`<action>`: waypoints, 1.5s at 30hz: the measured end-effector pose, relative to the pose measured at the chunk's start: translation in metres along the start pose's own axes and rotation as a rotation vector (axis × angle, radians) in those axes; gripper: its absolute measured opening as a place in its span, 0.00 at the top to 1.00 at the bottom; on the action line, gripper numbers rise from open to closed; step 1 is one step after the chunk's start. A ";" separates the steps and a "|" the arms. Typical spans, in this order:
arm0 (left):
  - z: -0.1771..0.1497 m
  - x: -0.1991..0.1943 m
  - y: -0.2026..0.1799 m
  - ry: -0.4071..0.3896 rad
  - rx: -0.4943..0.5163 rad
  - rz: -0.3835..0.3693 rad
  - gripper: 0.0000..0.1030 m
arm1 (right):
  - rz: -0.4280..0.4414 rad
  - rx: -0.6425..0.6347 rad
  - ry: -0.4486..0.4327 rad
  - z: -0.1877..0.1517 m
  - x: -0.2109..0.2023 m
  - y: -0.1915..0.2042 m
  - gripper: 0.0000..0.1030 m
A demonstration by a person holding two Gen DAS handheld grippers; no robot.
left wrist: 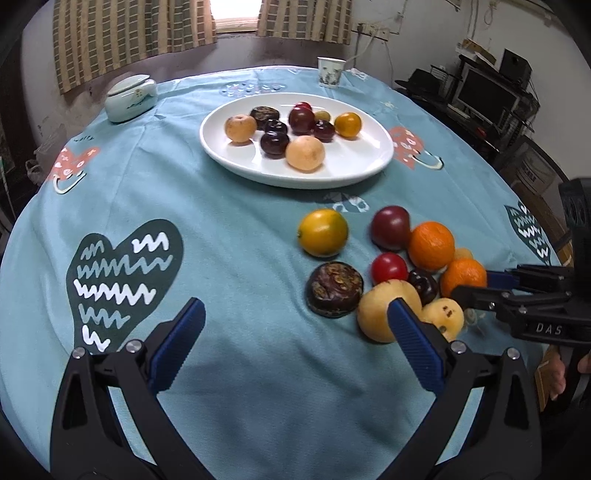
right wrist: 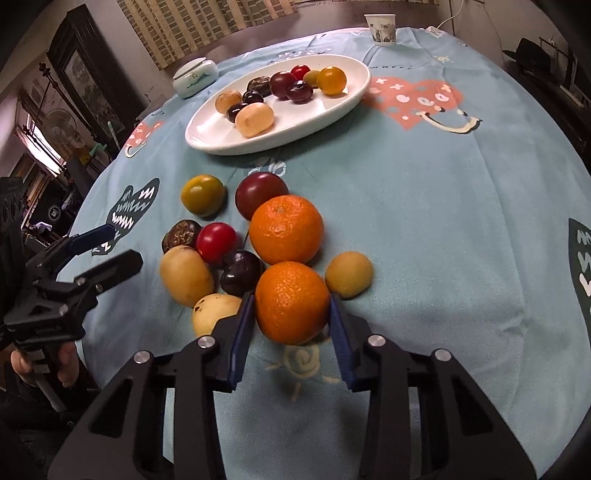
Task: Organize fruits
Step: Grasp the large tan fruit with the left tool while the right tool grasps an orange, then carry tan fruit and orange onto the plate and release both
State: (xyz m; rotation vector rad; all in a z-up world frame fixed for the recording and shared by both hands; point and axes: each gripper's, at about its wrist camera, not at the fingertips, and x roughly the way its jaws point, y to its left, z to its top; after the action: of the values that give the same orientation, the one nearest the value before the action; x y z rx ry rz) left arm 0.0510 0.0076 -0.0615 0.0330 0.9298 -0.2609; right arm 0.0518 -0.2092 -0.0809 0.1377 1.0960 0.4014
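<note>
- right gripper clamped around the near orange, blue pads touching both its sides, fruit low over the tablecloth.
- left gripper spread wide, holding nothing, hovering beside the loose pile.
- could have slipped: round skin, grip only at the fingertips.
- could have nudged the pale loquat and dark cherry packed just beside on the lift.
- counted 10 loose fruits on the cloth, 2 of them oranges.
- counted 9 fruits on the white plate, well apart from the pile.

Loose fruits lie before the plate, cup behind
</note>
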 end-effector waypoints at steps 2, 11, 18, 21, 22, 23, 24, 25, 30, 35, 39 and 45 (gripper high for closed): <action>-0.002 0.002 -0.009 0.013 0.032 -0.029 0.02 | -0.007 -0.001 -0.007 -0.001 -0.004 -0.001 0.61; -0.011 0.034 -0.032 0.132 0.057 -0.166 0.34 | -0.005 0.055 -0.018 -0.004 -0.014 -0.015 0.61; -0.001 0.044 -0.042 0.083 0.029 -0.123 0.33 | 0.016 0.064 -0.010 -0.007 -0.013 -0.017 0.61; -0.002 0.039 -0.041 0.084 0.014 -0.162 0.56 | 0.020 0.060 -0.015 -0.008 -0.015 -0.016 0.61; -0.003 0.037 -0.042 0.079 0.019 -0.160 0.56 | 0.021 0.056 -0.020 -0.007 -0.016 -0.015 0.61; -0.003 0.035 -0.042 0.072 0.026 -0.154 0.56 | 0.022 0.052 -0.025 -0.007 -0.017 -0.014 0.61; -0.004 0.031 -0.043 0.061 0.028 -0.150 0.56 | 0.025 0.049 -0.029 -0.006 -0.019 -0.012 0.61; -0.005 0.027 -0.041 0.046 0.027 -0.148 0.56 | 0.027 0.047 -0.031 -0.005 -0.019 -0.011 0.61; -0.003 0.013 -0.033 0.012 0.014 -0.137 0.56 | 0.031 0.033 -0.031 -0.003 -0.019 -0.004 0.61; 0.001 0.004 -0.022 0.002 -0.006 -0.142 0.56 | 0.029 0.004 -0.040 0.007 -0.021 0.006 0.61; 0.008 -0.003 -0.013 -0.017 -0.023 -0.137 0.56 | 0.032 -0.018 -0.053 0.016 -0.022 0.012 0.61; 0.026 -0.013 0.004 -0.036 -0.042 -0.150 0.56 | 0.047 -0.045 -0.056 0.031 -0.019 0.021 0.61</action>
State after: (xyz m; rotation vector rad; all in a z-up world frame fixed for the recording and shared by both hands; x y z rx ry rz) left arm 0.0646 0.0105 -0.0360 -0.0801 0.9026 -0.3796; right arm 0.0670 -0.1945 -0.0447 0.1347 1.0298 0.4618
